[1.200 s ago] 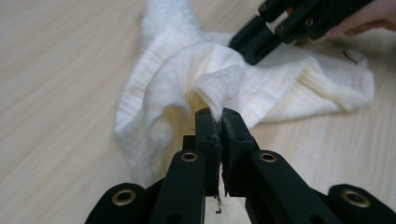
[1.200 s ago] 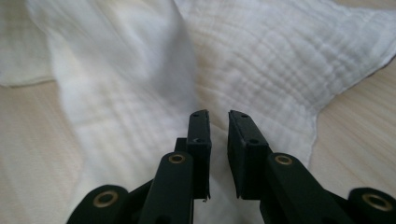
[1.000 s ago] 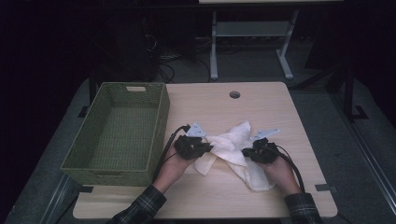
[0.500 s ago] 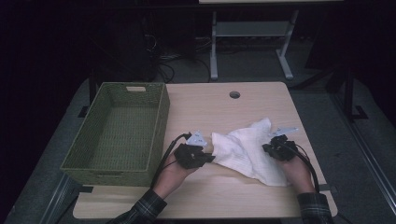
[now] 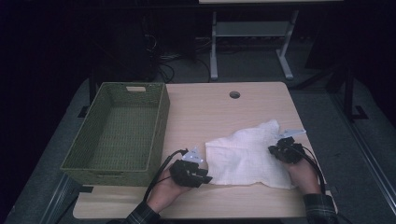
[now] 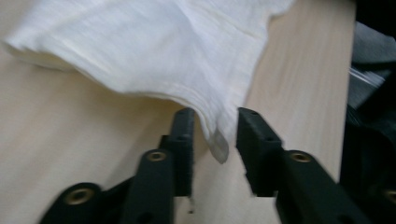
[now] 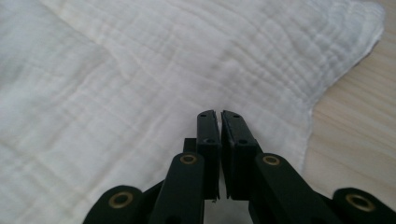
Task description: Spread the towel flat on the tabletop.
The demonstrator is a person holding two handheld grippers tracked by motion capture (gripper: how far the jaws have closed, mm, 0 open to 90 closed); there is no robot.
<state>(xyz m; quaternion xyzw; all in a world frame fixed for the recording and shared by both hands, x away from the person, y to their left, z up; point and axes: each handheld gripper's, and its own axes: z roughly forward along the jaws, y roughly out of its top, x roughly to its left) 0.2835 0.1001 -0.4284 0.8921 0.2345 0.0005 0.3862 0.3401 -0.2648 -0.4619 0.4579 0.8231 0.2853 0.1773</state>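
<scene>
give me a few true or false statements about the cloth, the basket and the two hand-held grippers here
1. The white cloth lies on the wooden table. True.
2. The green woven basket holds a folded towel. False: nothing lies in it.
3. The right hand-held gripper is shut on the cloth's edge. True: its jaws pinch the fabric.
4. The left hand-held gripper clamps the cloth tightly. False: its jaws have just been opening and stand apart, with a cloth corner hanging loose between them.
5. The basket stands to the right of the cloth in the high view. False: it stands to the left.
</scene>
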